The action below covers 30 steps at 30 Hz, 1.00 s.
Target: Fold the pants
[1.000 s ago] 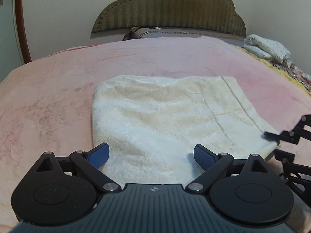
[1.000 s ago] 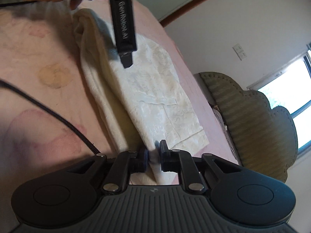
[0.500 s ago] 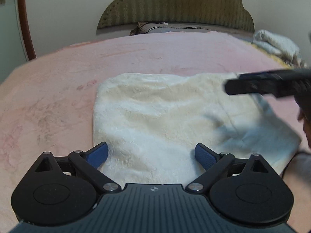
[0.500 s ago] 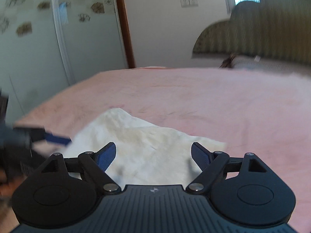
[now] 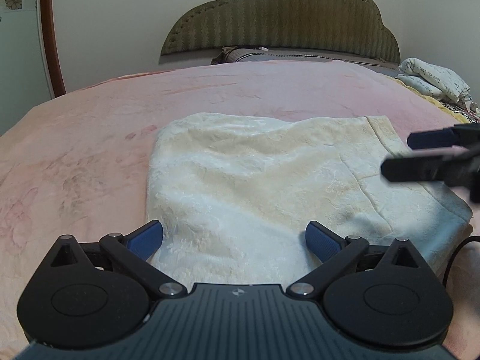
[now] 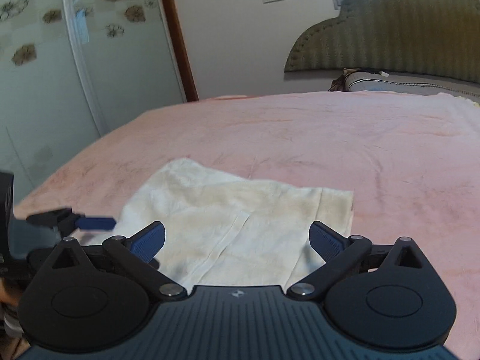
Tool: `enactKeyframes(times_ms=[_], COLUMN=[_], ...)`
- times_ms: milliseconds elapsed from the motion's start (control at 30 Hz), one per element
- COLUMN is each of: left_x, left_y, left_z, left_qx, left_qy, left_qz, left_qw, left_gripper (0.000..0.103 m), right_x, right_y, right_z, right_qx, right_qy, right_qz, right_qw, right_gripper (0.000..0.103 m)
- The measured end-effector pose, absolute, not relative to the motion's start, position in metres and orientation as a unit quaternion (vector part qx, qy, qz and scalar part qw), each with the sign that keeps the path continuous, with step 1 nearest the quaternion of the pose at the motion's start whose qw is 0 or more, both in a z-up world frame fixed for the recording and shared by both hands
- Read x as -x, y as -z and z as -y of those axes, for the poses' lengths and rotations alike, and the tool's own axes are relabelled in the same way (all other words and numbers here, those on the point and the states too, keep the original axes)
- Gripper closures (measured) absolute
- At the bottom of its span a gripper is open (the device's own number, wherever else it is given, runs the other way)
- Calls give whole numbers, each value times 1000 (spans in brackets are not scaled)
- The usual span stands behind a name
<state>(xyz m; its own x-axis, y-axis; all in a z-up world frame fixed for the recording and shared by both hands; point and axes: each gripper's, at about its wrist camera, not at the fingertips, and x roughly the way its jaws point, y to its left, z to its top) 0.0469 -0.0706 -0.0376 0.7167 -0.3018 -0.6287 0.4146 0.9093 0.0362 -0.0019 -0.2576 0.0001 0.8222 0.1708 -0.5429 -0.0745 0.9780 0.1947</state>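
The cream-white fluffy fleece pants (image 5: 264, 186) are lying flat in a folded, roughly rectangular bundle on the pink plush bedspread (image 5: 90, 126), near the foot of the bed, with the olive padded headboard (image 5: 279, 18) way off behind. In the left wrist view, the left gripper (image 5: 234, 237) hovers just over the near edge of the bundle with its blue pads spread wide and nothing between them, same as a second ago. What's new is off to the right: the right gripper (image 5: 420, 156), a bit blurred, comes in from the side above the bundle's right edge, apparently apart from the cloth. In the right wrist view the change is clearer. A second ago the right gripper (image 6: 237, 237) was pinched on the edge of the fabric; now its fingers are spread wide and empty, looking across the pants, with one blue fingertip of the left tool visible at the left. So the cloth got released and the fold is laid down. Looks like this fold is done, with maybe only smoothing left.
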Motion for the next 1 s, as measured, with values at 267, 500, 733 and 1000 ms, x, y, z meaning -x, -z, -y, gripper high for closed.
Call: enactKeyframes(times_ms=[267, 500, 733, 1000], left_x=[-43, -39, -38, -37], left_y=[43, 46, 47, 27], left_z=[70, 68, 66, 28], left_qx=[-90, -87, -82, -57], left_qy=[193, 191, 192, 200], left_qz=[-310, -295, -290, -293], left_qw=[927, 932, 934, 933], left_gripper=[0, 0, 0, 1], right_x=[3, 13, 11, 21], right_y=[37, 46, 47, 42], right_z=[229, 235, 235, 247], right_qx=[9, -14, -20, -59], right_qy=[0, -10, -11, -16], right_qz=[-317, -282, -282, -263], right_qw=[948, 959, 959, 963], right_gripper=[0, 0, 0, 0])
